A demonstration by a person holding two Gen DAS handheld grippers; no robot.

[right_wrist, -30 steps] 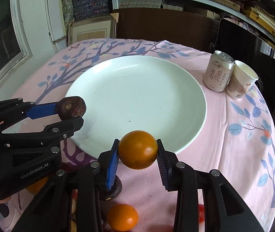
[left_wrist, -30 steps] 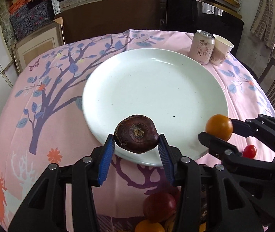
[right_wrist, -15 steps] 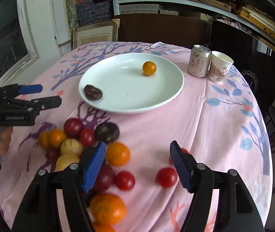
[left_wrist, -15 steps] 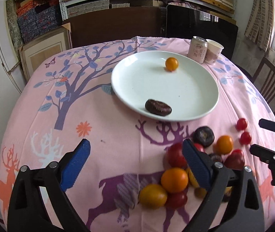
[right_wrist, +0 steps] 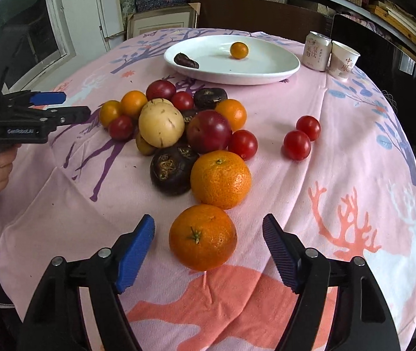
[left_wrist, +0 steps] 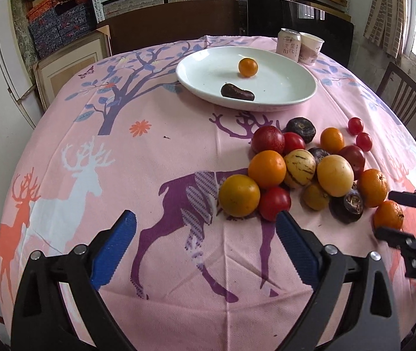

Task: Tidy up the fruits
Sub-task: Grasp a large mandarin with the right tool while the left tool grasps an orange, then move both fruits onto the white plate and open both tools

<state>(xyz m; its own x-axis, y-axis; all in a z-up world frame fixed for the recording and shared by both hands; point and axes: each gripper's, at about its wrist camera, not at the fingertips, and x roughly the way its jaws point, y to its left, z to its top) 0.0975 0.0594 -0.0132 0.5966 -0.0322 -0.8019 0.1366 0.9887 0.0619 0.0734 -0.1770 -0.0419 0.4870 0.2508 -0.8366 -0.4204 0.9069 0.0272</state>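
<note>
Now centre your right hand-held gripper (right_wrist: 208,248), jaws closing but not touching, around the round orange mandarin (right_wrist: 202,237); left hand-held gripper (left_wrist: 206,245) gapes empty.

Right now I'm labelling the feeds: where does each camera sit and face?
Left wrist: on the left gripper, open over bare cloth, facing the plate; right gripper's tips at right.
Right wrist: on the right gripper, jaws just narrowing around a tangerine, untouched; left gripper and hand at left.
Shared: plate, fruit pile, can.
</note>
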